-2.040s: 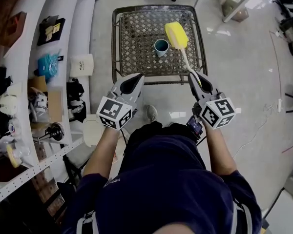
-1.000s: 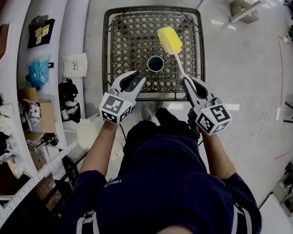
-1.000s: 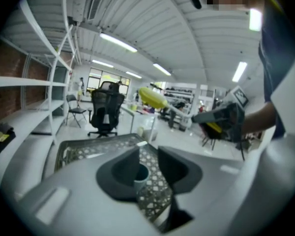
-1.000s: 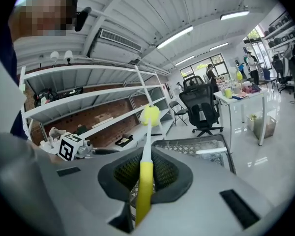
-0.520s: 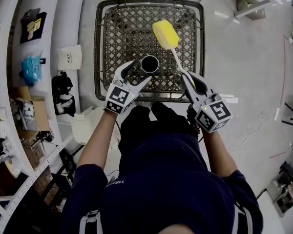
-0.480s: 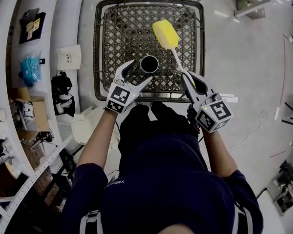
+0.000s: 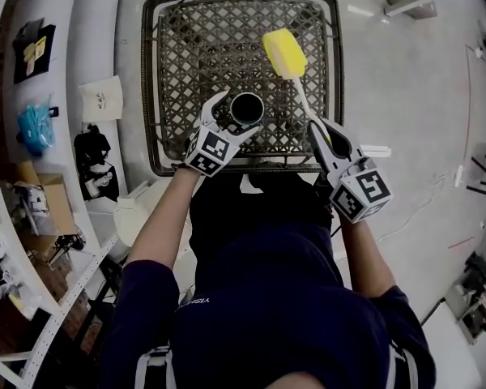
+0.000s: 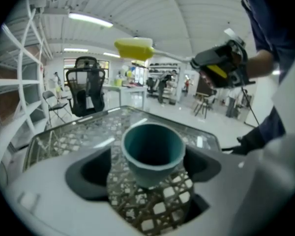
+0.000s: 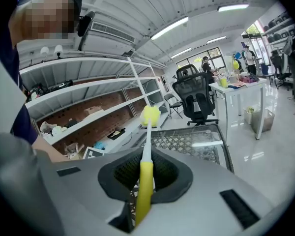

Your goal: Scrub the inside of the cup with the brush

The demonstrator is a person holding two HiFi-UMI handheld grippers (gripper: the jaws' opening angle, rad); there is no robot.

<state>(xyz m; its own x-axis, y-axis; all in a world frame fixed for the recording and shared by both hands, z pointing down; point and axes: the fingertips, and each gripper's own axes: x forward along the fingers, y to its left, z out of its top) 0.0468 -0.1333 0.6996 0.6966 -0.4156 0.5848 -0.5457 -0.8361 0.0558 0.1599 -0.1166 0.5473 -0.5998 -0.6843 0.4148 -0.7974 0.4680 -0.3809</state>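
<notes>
Your left gripper is dropping to the teal cup at the near edge of the table. Its jaws have just been spreading wide and are flanking the cup without pressing. Your right gripper is pinching the brush, head hovering far-right of the cup; securing the cup looks next.

One cup, one brush — two grippers

navy short-sleeved shirt; grey left hand-held gripper with marker cube.
</notes>
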